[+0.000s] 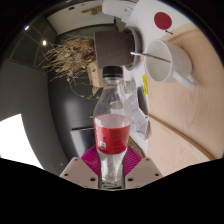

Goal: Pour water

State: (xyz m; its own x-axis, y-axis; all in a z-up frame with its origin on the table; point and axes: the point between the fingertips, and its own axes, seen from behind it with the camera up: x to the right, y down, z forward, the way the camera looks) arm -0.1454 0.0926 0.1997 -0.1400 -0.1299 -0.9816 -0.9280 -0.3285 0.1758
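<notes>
A clear plastic bottle point(112, 120) with a red label and a black cap stands upright between my fingers. My gripper point(111, 165) is shut on the bottle's lower body, the magenta pads point(92, 160) pressing on it from both sides. Beyond the bottle, up to the right, a white mug point(165, 62) lies tilted with its mouth toward me on the light wooden table point(185, 115). A thin white rod reaches from the mug toward the bottle's cap.
A dry, nest-like tangle of straw point(68, 55) lies to the left of the bottle's top. A white object with a red dot point(158, 18) stands behind the mug. A grey surface point(40, 100) spreads out to the left, with a bright white patch point(20, 140) near me.
</notes>
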